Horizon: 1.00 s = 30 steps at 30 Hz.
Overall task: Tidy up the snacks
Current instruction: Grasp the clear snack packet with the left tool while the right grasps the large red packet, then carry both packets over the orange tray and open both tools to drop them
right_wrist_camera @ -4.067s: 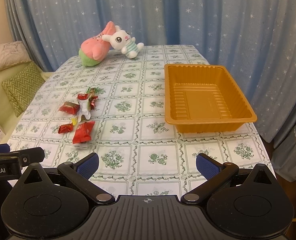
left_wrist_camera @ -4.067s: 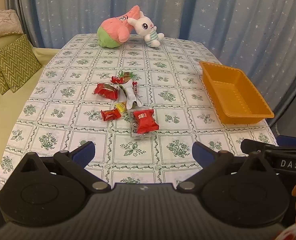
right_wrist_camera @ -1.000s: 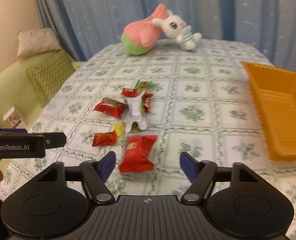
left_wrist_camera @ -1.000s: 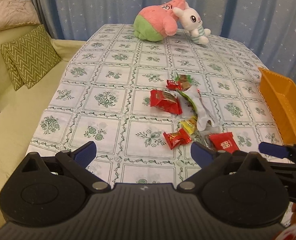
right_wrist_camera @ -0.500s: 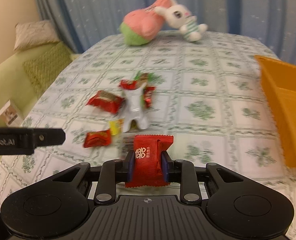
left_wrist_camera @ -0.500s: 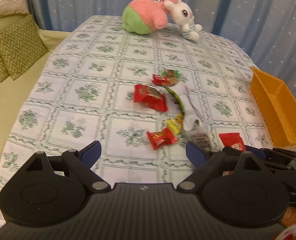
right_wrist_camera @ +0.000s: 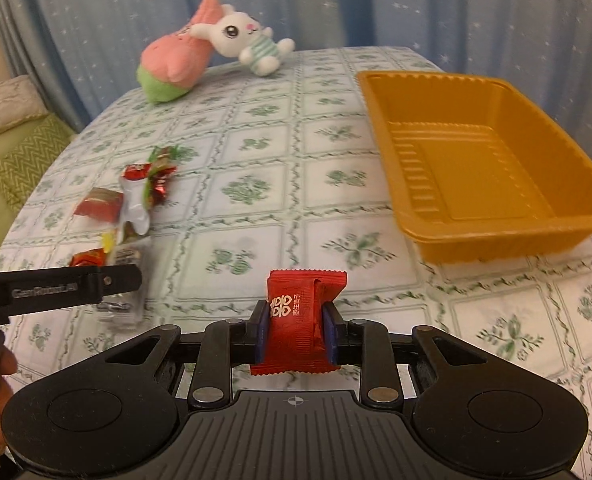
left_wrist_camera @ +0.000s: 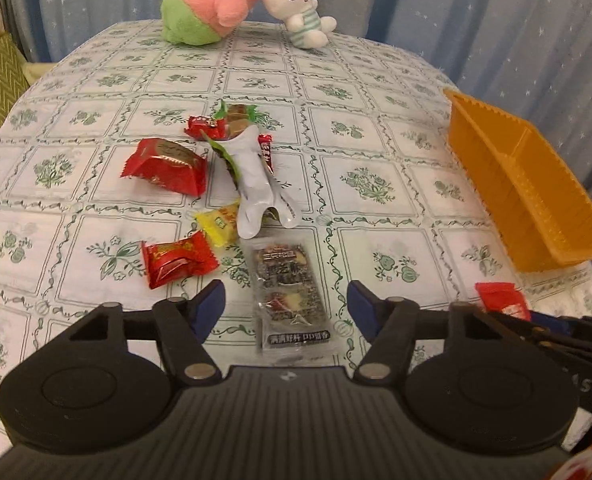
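Holding item one: right tool (right_wrist_camera: pixel 296 330), pads pinching a red snack packet (right_wrist_camera: pixel 301 316) by its sides, lifted clear of the worktop (right_wrist_camera: pixel 256 216) and aimed toward the orange tray (right_wrist_camera: pixel 475 216), which stands empty near the right edge, most likely as the collection point.

Item two: left tool (left_wrist_camera: pixel 286 306), jaws closing, hovering over a clear-wrapped dark snack bar (left_wrist_camera: pixel 290 296) that lies flat between the blue pads; no pad presses on it yet, so it appears lined up as the next pick.

Remaining loose stock, clustered left of the tray: small red candy (left_wrist_camera: pixel 178 262), yellow candy (left_wrist_camera: pixel 218 224), white pouch (left_wrist_camera: pixel 254 180), large red packet (left_wrist_camera: pixel 166 166), small wrapped pieces (left_wrist_camera: pixel 224 124) behind.

Non-stock: pink-and-green plush (left_wrist_camera: pixel 204 12) and white rabbit plush (left_wrist_camera: pixel 296 8) at the far end, well apart from the snacks.
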Each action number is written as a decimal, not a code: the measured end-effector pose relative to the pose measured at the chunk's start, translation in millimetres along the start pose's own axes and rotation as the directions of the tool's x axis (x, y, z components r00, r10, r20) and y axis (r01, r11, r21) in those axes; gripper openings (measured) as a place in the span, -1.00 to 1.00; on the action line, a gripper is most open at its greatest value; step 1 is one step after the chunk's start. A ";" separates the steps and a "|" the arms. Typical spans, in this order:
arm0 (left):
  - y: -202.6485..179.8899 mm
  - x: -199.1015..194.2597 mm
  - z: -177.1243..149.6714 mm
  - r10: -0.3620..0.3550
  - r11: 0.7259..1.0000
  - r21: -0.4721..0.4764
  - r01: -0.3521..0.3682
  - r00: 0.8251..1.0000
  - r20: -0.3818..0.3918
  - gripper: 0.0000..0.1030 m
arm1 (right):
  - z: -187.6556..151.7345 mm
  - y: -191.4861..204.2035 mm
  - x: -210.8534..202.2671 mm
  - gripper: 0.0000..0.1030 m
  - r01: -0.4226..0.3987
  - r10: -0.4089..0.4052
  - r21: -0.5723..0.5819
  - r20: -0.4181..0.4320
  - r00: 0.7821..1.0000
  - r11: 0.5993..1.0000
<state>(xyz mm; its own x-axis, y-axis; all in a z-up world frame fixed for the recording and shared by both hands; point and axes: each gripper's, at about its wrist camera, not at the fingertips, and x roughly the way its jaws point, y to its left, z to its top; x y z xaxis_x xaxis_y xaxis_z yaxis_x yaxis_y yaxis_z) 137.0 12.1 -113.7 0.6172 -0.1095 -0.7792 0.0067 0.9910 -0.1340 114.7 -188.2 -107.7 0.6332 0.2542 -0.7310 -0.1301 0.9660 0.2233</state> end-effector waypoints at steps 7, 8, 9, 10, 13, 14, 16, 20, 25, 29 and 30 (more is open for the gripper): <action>-10.8 9.9 -4.4 0.055 0.995 0.083 -0.053 0.998 -0.020 -0.28 | -0.3 -4.2 -1.7 -0.46 -0.006 0.006 0.028 0.006 1.000 1.000; -10.5 7.6 -5.5 0.058 0.995 0.083 -0.056 0.998 -0.021 -0.31 | -0.2 -4.4 -2.1 -0.46 -0.008 0.008 0.031 0.006 1.000 0.999; -10.1 4.7 -6.4 0.059 0.995 0.082 -0.057 0.998 -0.022 -0.32 | -0.5 -4.8 -3.3 -0.46 -0.009 0.009 0.032 0.008 1.000 0.999; -9.5 1.1 -7.4 0.057 0.996 0.077 -0.055 0.998 -0.022 -0.32 | -0.3 -4.4 -4.4 -0.46 -0.011 0.011 0.034 0.009 1.000 0.999; -10.8 -11.1 -10.6 0.046 0.996 0.073 -0.045 0.999 -0.022 -0.33 | 1.1 -4.3 -8.6 -0.46 -0.017 0.017 0.040 0.018 1.000 0.999; -11.9 -15.2 -11.8 0.043 0.996 0.075 -0.041 0.999 -0.020 -0.33 | 1.2 -4.6 -10.7 -0.46 -0.019 0.018 0.041 0.023 1.000 0.999; -14.5 -21.5 -13.7 0.034 0.997 0.072 -0.033 0.999 -0.020 -0.33 | 0.8 -5.7 -14.9 -0.46 -0.022 0.020 0.044 0.031 0.999 0.999; -24.4 -27.5 -17.9 0.025 0.995 0.102 -0.023 0.999 -0.023 -0.34 | -0.6 -8.9 -24.5 -0.46 -0.022 0.020 0.047 0.043 0.999 0.999; -29.6 -21.0 -27.3 0.044 0.990 0.138 -0.036 0.997 -0.056 -0.33 | -5.1 -17.7 -32.4 -0.46 -0.011 0.008 0.061 0.044 0.999 0.998; -31.0 -14.4 -27.1 0.060 0.986 0.160 -0.050 0.996 -0.058 -0.30 | -9.2 -23.5 -33.9 -0.46 -0.002 0.000 0.072 0.036 0.999 0.997; -31.2 -13.2 -25.8 0.062 0.986 0.161 -0.052 0.997 -0.055 -0.30 | -9.4 -24.1 -33.7 -0.46 -0.001 -0.001 0.073 0.035 0.999 0.997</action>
<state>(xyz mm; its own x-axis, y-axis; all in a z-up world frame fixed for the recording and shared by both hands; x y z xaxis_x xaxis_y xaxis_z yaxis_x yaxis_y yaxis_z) 108.4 -19.5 -115.0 0.5720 -0.0520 -0.8186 0.1007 0.9949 0.0071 89.3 -219.6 -94.5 0.6594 0.2514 -0.7085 -0.0750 0.9597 0.2707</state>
